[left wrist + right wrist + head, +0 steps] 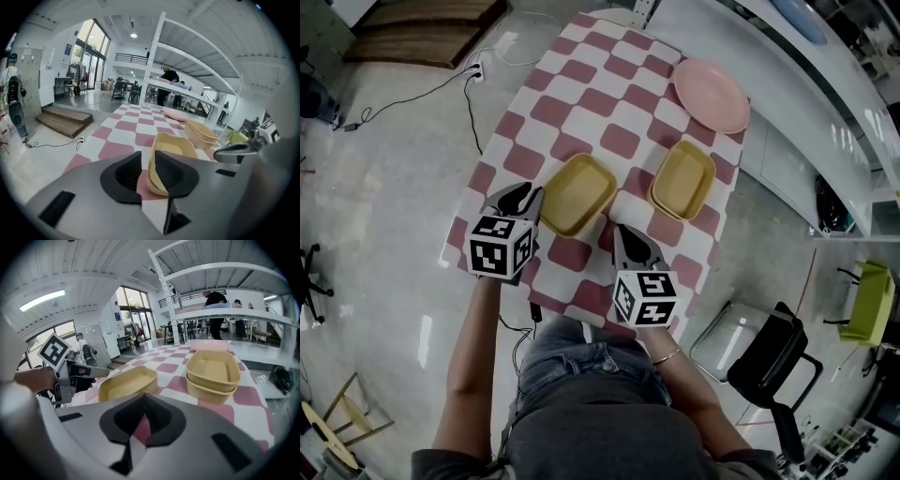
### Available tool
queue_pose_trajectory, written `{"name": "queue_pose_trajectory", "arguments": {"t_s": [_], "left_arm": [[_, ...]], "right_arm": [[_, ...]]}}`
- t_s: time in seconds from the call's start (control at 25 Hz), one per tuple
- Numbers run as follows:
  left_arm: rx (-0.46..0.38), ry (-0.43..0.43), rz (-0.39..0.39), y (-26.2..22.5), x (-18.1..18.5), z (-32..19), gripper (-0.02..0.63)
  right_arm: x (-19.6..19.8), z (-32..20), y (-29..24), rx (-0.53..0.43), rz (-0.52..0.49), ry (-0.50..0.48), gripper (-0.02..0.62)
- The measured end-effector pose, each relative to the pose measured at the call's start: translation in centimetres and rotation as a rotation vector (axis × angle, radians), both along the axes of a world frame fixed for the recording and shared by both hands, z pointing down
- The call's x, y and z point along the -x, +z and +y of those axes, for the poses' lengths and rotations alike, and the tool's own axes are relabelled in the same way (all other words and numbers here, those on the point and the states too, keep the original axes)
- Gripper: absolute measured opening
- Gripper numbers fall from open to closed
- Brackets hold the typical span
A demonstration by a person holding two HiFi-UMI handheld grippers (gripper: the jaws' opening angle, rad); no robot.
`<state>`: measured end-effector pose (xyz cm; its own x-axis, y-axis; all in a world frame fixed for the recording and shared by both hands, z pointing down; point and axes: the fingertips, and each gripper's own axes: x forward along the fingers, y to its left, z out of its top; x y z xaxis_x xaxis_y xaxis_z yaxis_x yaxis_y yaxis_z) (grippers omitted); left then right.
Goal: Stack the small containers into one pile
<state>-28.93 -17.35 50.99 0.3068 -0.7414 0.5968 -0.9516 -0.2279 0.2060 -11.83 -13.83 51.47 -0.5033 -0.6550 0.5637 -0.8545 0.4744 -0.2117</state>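
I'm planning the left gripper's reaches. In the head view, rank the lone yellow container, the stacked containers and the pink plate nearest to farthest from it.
1. The lone yellow container, just right of the left gripper.
2. The stacked containers, farther right.
3. The pink plate, at the far right corner of the checked cloth.

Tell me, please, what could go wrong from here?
The left gripper, jaws open, straddles only the near rim of the loose yellow container; such an edge grip may let it tip or slip. The stack of two containers sits close to the table edge, so a hard placement could shove it off.
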Motion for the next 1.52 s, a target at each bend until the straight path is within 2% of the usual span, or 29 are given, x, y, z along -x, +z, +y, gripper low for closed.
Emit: {"name": "queue_pose_trajectory", "arguments": {"t_s": [0.4, 0.8, 1.08, 1.52], "left_arm": [[0.042, 0.118, 0.012, 1.9, -2.0, -2.9, 0.091], [0.086, 0.195, -0.032, 4.0, -3.7, -4.6, 0.091], [0.109, 0.161, -0.045, 4.6, -3.5, -4.6, 0.038], [0.113, 0.114, 0.032, 3.3, -3.4, -3.7, 0.029]], "right_arm": [[-0.7, -1.2, 0.9, 0.026, 0.021, 0.047, 0.011], [-2.1, -1.6, 1.7, 0.046, 0.029, 0.089, 0.011], [-2.7, -1.4, 1.8, 0.047, 0.038, 0.098, 0.011], [-3.4, -0.9, 0.7, 0.021, 0.033, 0.092, 0.011]]}}
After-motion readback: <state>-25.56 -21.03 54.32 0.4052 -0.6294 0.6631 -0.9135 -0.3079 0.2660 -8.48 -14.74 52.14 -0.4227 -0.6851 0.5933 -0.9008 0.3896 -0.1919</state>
